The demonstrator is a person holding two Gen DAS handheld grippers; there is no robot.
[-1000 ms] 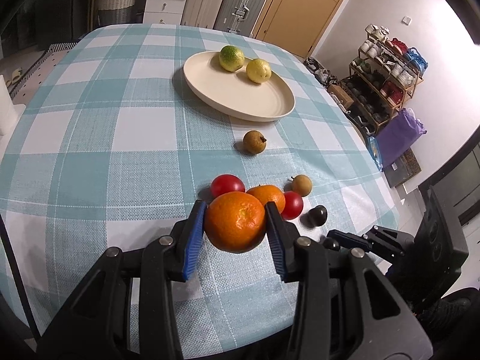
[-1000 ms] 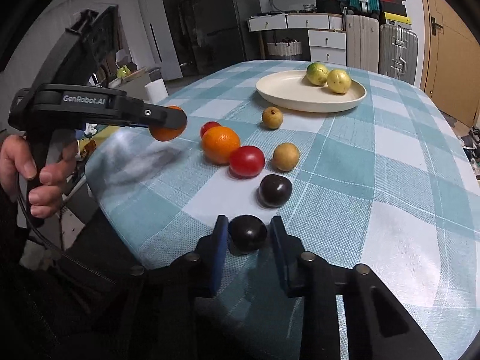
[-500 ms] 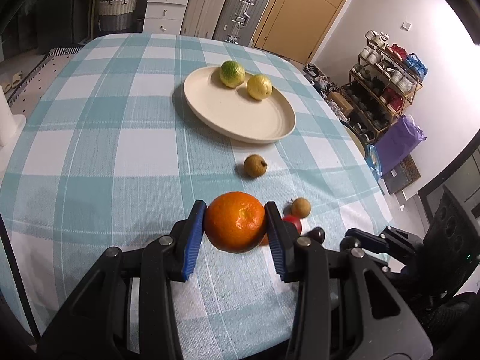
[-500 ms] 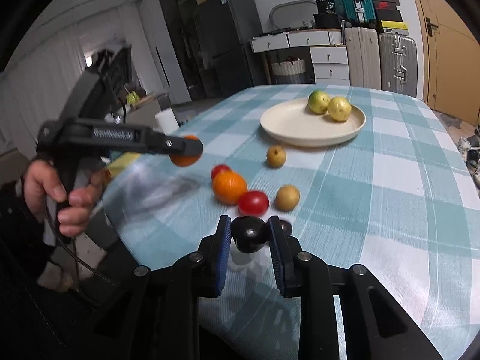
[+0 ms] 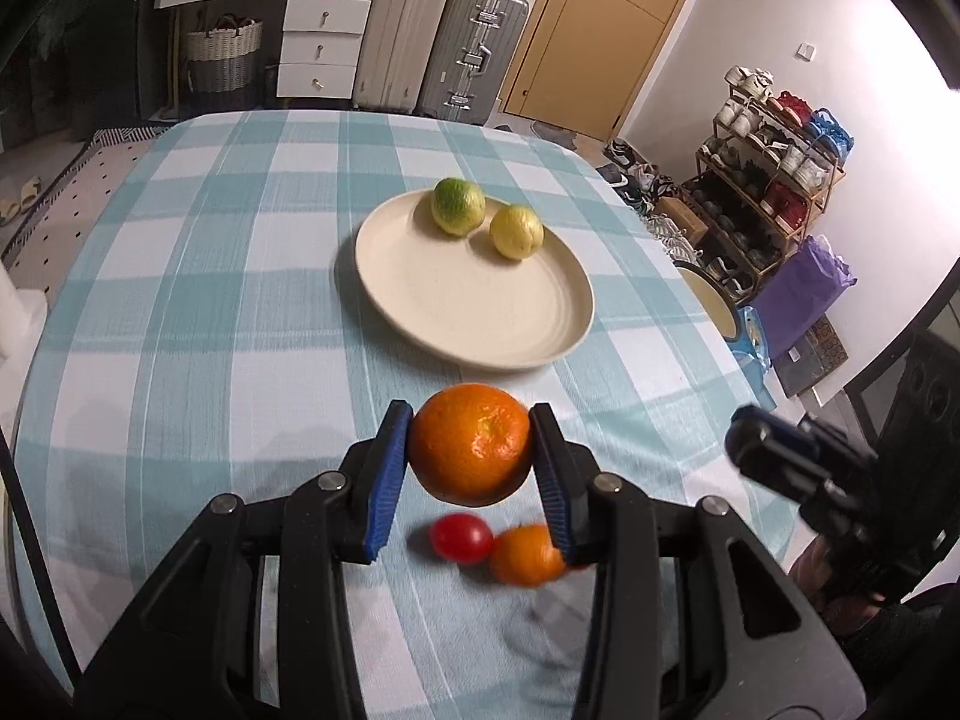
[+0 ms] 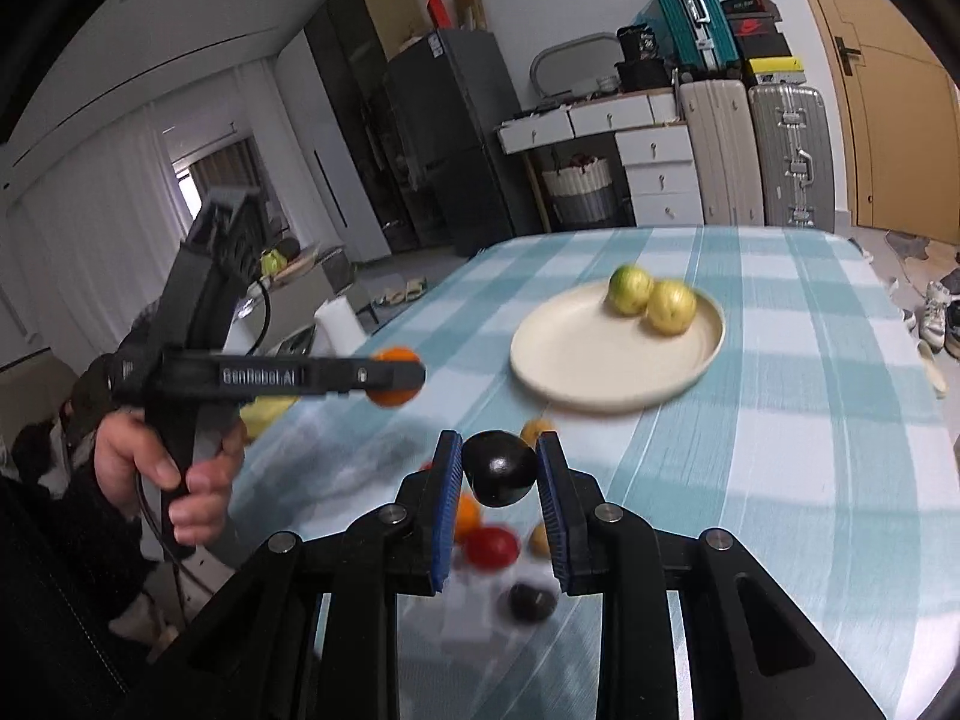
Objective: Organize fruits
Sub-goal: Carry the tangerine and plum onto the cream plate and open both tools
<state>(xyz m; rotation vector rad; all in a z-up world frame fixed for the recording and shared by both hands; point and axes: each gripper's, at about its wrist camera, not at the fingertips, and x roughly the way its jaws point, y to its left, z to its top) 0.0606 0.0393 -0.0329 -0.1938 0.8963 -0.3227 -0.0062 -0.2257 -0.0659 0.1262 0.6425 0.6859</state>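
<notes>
The only readable lettering is "GenRobot.AI", printed pale on the dark side of the left gripper as the right wrist view shows it; marks on the stacked boxes behind are too small to read

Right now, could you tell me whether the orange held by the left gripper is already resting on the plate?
No, the orange is still clamped between the left gripper jaws, short of the plate.

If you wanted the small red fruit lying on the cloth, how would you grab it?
Take the red fruit across its short middle, coming from above. It lies low and rounded, with an orange touching one side, so place the jaws on its free sides.
</notes>
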